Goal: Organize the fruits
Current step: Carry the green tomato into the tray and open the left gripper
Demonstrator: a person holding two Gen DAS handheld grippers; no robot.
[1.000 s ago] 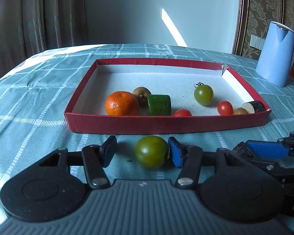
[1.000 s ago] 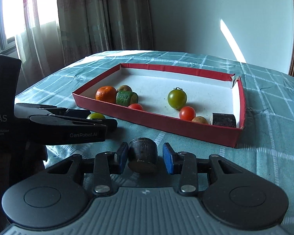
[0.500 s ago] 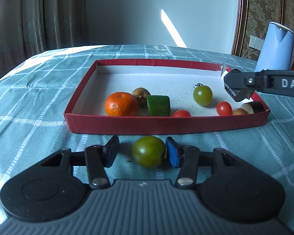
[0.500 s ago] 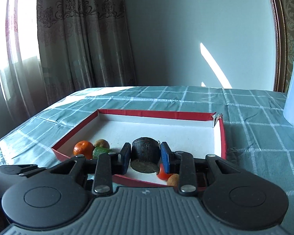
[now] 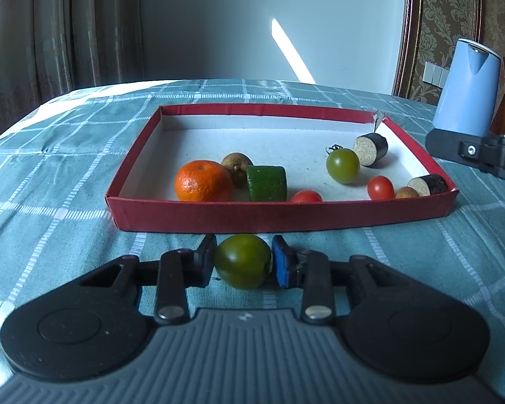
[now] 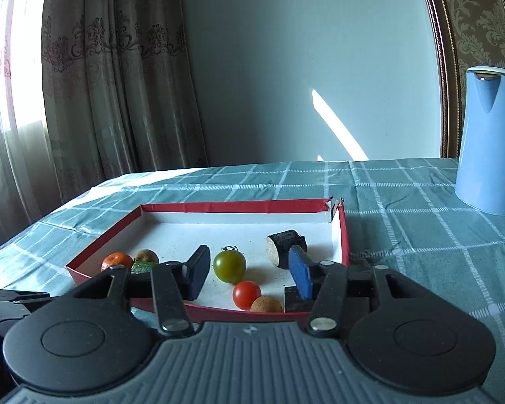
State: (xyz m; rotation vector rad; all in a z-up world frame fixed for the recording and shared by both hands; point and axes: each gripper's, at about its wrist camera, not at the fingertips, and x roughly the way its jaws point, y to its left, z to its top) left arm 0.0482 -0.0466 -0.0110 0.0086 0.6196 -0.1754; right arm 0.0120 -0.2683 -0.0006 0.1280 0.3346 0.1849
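Observation:
A large green tomato (image 5: 242, 261) lies on the checked tablecloth just in front of the red tray (image 5: 286, 217). My left gripper (image 5: 243, 262) is closing on it, and both pads touch its sides. My right gripper (image 6: 249, 269) hovers over the tray's near right corner (image 6: 343, 235); its jaws are opening with nothing between the pads. A dark cut piece (image 6: 286, 247) lies on the tray floor just beyond them, also seen in the left wrist view (image 5: 370, 146). A smaller green tomato (image 6: 229, 266) sits in the tray.
The tray also holds an orange (image 5: 203, 181), a brown fruit (image 5: 237, 168), a green chunk (image 5: 266, 183), red cherry tomatoes (image 5: 380, 187) and another dark piece (image 5: 427, 185). A blue kettle (image 5: 466, 94) stands at the right. Curtains hang behind the table.
My left jaws have closed in onto the green tomato. My right gripper carried the dark piece up over the tray and opened; the piece now lies in the tray.

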